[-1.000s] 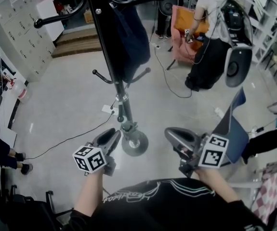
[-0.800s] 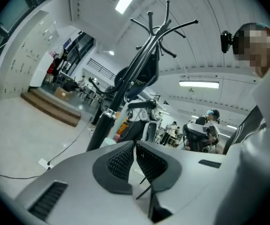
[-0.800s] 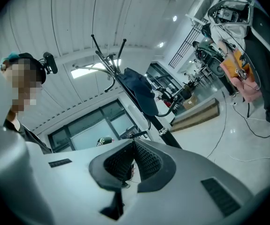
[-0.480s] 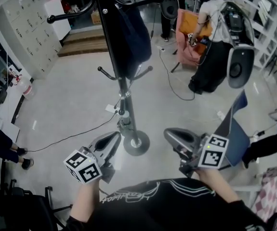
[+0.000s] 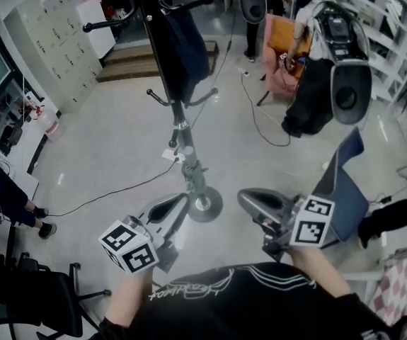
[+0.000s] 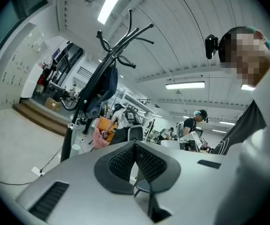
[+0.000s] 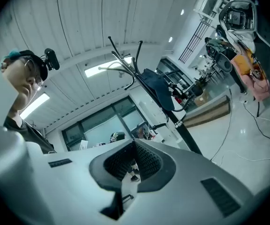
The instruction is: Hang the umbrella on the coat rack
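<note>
Left gripper (image 5: 181,199) and right gripper (image 5: 243,197), clenched empty, point level toward coat rack (image 5: 162,55)

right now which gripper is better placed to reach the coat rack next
Left, probably, by a little: in the head view the left gripper lies beside the coat rack at its base, the right gripper further off. Both are shut and empty.

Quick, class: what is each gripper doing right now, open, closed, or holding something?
Left gripper: closed, nothing between its jaws.
Right gripper: closed, nothing between its jaws.
</note>
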`<control>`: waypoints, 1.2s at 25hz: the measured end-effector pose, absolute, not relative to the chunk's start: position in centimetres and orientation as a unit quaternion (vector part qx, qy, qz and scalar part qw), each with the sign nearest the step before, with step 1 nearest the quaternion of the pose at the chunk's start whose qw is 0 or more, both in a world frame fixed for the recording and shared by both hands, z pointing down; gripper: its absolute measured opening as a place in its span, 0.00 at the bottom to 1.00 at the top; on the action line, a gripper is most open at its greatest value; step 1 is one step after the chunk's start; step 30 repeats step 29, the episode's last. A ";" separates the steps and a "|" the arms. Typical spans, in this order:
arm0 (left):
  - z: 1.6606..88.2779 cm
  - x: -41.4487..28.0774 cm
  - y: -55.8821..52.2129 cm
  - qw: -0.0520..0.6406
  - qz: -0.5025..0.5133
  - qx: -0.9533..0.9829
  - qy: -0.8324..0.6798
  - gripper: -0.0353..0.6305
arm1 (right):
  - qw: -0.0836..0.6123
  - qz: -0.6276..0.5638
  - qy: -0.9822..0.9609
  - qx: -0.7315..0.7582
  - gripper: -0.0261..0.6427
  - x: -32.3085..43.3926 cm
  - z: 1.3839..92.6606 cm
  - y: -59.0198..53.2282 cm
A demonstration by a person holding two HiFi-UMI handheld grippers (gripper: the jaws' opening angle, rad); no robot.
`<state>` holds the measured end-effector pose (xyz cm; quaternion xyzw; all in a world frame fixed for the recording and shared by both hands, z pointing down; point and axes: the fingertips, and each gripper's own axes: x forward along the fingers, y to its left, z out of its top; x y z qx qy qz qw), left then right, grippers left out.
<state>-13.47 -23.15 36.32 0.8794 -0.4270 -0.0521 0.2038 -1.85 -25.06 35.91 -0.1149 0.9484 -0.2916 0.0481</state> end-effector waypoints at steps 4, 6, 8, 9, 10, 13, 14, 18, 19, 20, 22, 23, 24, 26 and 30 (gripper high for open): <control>34.9 -11.2 -19.7 0.206 -0.070 0.875 -0.431 0.05 | 0.042 -0.276 0.956 -0.090 0.06 -0.5 35.0 -21.5; 34.4 -10.3 -18.1 0.208 -0.083 0.871 -0.436 0.05 | 0.037 -0.257 0.963 -0.075 0.06 0.0 34.5 -19.6; 34.1 -9.4 -16.7 0.209 -0.093 0.869 -0.439 0.05 | 0.031 -0.239 0.968 -0.068 0.06 0.7 34.3 -18.1; 34.0 -8.9 -16.0 0.209 -0.095 0.868 -0.440 0.05 | 0.029 -0.235 0.969 -0.066 0.06 1.1 34.3 -17.3; 33.9 -8.3 -15.2 0.207 -0.096 0.868 -0.441 0.05 | 0.028 -0.234 0.970 -0.063 0.06 1.5 34.4 -16.6; 33.6 -6.6 -13.1 0.200 -0.095 0.869 -0.442 0.05 | 0.032 -0.234 0.970 -0.057 0.06 2.9 34.4 -14.6; 33.5 -6.0 -12.4 0.199 -0.095 0.870 -0.441 0.05 | 0.034 -0.233 0.970 -0.056 0.06 3.3 34.3 -14.0; 32.8 -4.2 -9.6 0.191 -0.093 0.873 -0.440 0.05 | 0.041 -0.227 0.972 -0.052 0.06 4.8 33.9 -11.5; 32.6 -3.7 -8.9 0.188 -0.093 0.873 -0.439 0.05 | 0.042 -0.225 0.972 -0.051 0.06 5.2 33.8 -10.8; 32.4 -3.1 -8.1 0.184 -0.094 0.875 -0.439 0.05 | 0.043 -0.223 0.973 -0.051 0.06 5.8 33.7 -10.1; 32.1 -2.0 -6.7 0.176 -0.094 0.877 -0.437 0.05 | 0.045 -0.217 0.974 -0.052 0.06 6.8 33.6 -8.8; 32.0 -1.5 -6.1 0.173 -0.095 0.878 -0.436 0.05 | 0.047 -0.215 0.974 -0.052 0.06 7.2 33.5 -8.2; 31.9 -1.1 -5.6 0.172 -0.096 0.879 -0.435 0.05 | 0.049 -0.213 0.974 -0.052 0.06 7.6 33.4 -7.7; 31.6 -0.3 -4.5 0.170 -0.100 0.880 -0.432 0.05 | 0.052 -0.211 0.975 -0.052 0.06 8.3 33.2 -6.7; 31.0 0.6 -2.8 0.168 -0.105 0.881 -0.429 0.05 | 0.053 -0.209 0.975 -0.053 0.06 9.3 32.6 -5.0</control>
